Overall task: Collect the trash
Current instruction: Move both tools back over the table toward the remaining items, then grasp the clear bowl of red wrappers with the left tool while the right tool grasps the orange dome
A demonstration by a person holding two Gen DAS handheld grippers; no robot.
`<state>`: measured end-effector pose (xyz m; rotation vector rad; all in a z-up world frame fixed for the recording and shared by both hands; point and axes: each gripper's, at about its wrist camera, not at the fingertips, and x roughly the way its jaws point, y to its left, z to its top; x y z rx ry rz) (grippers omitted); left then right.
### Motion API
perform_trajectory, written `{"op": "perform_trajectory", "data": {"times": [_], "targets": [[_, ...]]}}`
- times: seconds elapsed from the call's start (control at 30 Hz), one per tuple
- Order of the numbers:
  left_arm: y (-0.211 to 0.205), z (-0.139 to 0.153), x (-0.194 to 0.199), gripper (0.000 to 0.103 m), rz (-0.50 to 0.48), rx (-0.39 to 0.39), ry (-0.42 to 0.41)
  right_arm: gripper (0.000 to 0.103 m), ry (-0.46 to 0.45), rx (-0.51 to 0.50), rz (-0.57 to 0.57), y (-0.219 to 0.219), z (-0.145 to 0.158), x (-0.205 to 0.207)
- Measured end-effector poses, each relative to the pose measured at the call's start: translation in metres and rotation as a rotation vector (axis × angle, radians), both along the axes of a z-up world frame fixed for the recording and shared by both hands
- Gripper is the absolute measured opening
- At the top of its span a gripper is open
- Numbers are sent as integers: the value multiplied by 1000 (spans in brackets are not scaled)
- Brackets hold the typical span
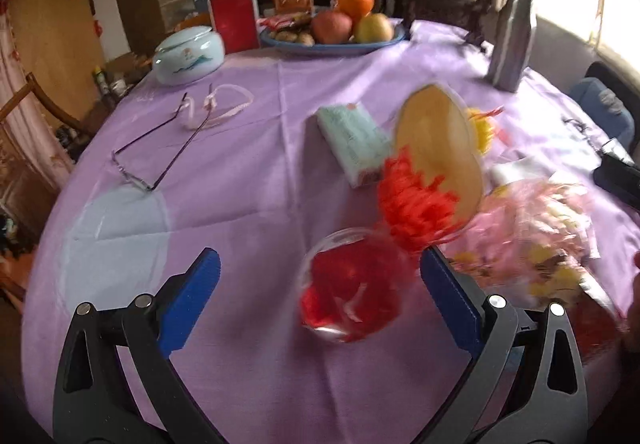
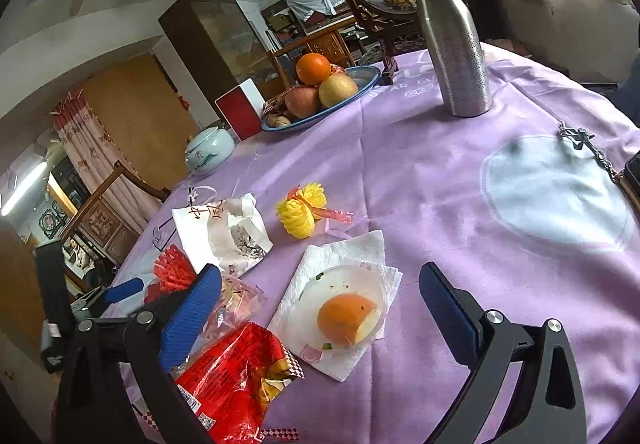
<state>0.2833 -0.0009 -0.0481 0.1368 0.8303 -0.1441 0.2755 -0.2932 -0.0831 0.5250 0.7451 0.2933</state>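
- Left gripper: jaws spread wide, holding nothing. Between them lies a clear round cup of red wrapper; a red frilled wrapper touches the right blue finger's tip.
- Right gripper: jaws spread wide, holding nothing, over the near part of the table.
- Purple tablecloth: covers the round table.
- White paper napkin: between the right gripper's fingers; on it a clear plastic lid carrying a piece of orange fruit.
- Red snack packet: near left, crumpled, beside the napkin, partly behind the left finger.
- Clear crinkled wrapper: just beyond the red packet.
- White paper bag: left of the napkin, open, scraps inside.
- Yellow frilled wrapper: beyond the napkin, near the paper bag.
- Green-and-white small box: mid-table in the left view.
- Spectacles: left side.
- Fruit plate: far side, with an orange and apples.
- Steel bottle: far right, upright.
- Lidded ceramic jar: far left.
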Motion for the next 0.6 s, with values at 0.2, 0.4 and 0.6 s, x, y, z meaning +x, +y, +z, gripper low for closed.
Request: {"op": "perform_trajectory", "data": {"times": [0.2, 0.4, 0.6], "targets": [[39, 0, -7, 96, 92, 15, -18, 97, -8, -2, 3, 1, 1, -1], [38, -3, -3, 96, 64, -29, 17, 97, -23, -4, -4, 0, 4, -3], [39, -3, 4, 89, 76, -74, 20, 97, -26, 0, 7, 1, 4, -3]]}}
